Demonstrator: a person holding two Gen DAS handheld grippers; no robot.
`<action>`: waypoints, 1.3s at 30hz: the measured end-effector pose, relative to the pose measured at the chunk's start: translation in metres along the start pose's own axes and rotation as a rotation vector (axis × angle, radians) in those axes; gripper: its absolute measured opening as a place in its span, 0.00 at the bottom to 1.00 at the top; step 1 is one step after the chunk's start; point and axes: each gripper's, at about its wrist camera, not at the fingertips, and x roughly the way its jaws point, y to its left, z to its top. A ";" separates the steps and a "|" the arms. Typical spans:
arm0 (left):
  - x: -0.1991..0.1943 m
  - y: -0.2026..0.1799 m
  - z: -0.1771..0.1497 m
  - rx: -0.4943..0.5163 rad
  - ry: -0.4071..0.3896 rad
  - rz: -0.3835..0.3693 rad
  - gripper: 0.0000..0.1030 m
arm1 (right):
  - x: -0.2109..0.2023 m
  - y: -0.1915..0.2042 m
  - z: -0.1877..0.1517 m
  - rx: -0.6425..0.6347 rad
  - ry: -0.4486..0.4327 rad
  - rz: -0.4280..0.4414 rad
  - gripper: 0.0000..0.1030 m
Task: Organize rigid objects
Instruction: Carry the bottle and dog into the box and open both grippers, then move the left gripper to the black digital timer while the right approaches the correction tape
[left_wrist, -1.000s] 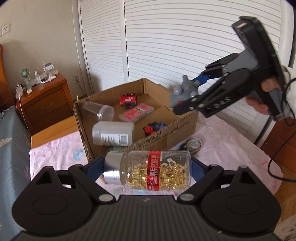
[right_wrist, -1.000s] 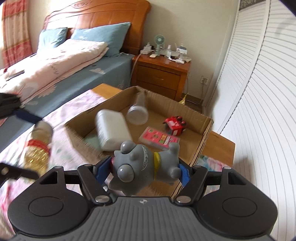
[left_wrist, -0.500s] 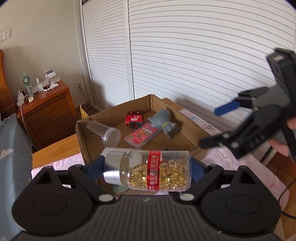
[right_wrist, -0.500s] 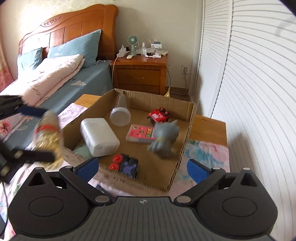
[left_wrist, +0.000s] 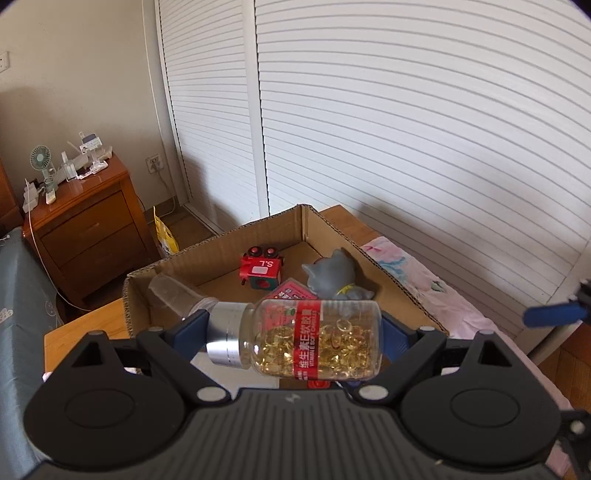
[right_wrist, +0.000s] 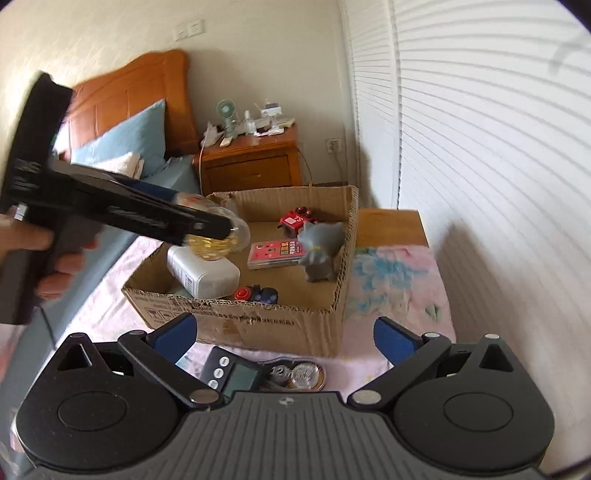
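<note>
The left claw (left_wrist: 295, 334) clamps a capsule bottle (left_wrist: 306, 339) above the box (right_wrist: 258, 325). The right claw (right_wrist: 284, 336) gapes empty; only its view shows a timer (right_wrist: 234, 376) and coins (right_wrist: 303, 374) at the box's near wall.

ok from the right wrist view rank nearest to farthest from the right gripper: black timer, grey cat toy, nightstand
1. black timer, just ahead of the right gripper, outside the box.
2. grey cat toy, inside the cardboard box, right side.
3. nightstand, beyond the box by the wall.

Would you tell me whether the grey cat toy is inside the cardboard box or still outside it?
Inside. The grey cat toy stands on the cardboard box floor, beside the pink case, free of both grippers.
</note>
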 end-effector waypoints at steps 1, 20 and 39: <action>0.006 -0.001 0.001 -0.001 0.009 0.001 0.90 | -0.003 -0.002 -0.002 0.014 -0.006 -0.005 1.00; -0.014 -0.008 -0.007 -0.027 -0.017 0.065 0.98 | -0.007 0.002 -0.042 0.053 0.043 -0.184 1.00; -0.053 -0.063 -0.119 -0.106 -0.010 0.127 0.99 | 0.005 0.000 -0.085 0.057 0.074 -0.248 1.00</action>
